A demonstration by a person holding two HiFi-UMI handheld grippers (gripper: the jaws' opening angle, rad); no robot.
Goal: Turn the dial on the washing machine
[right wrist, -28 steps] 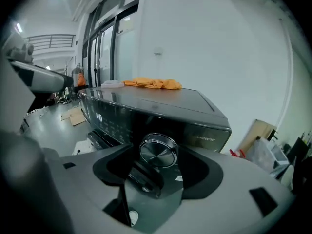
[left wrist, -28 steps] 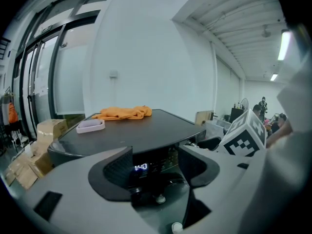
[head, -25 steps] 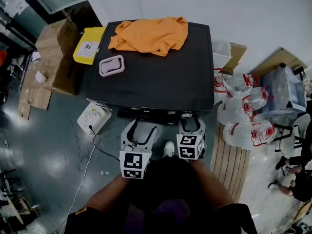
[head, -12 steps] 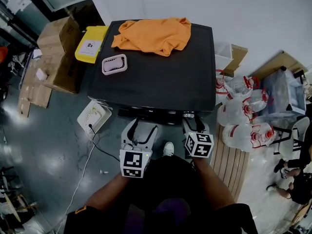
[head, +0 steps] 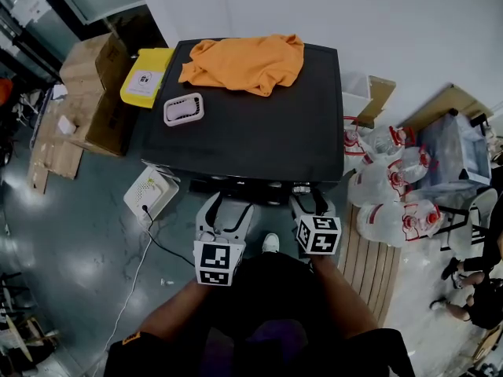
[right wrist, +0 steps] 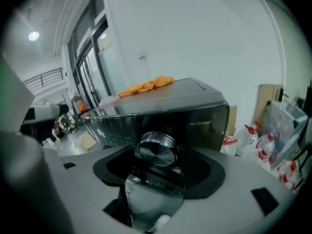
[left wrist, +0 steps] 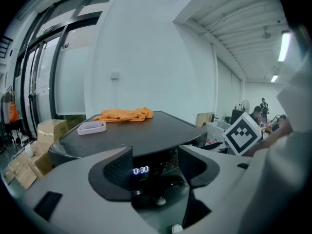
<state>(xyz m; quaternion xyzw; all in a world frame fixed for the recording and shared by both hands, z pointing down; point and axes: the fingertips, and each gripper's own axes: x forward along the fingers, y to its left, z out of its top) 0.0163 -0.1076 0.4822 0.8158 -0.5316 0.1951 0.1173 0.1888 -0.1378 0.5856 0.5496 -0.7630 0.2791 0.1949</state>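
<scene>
**Head view:** the washing machine [head: 251, 136] shows its dark top. An orange cloth [head: 244, 61] lies along the top's far edge, and a small pale tray [head: 183, 108] sits near its left edge. The left gripper [head: 224, 209] and right gripper [head: 309, 201] are side by side at the front edge.

**Left gripper view:** the jaws are released and empty. Between them is the lit display [left wrist: 141, 170] on the front panel.

**Right gripper view:** the dial [right wrist: 157, 149], a round metal knob toward the front panel's right corner, sits between the jaws. They have just been opening and now stand released, close beside its rim.
</scene>
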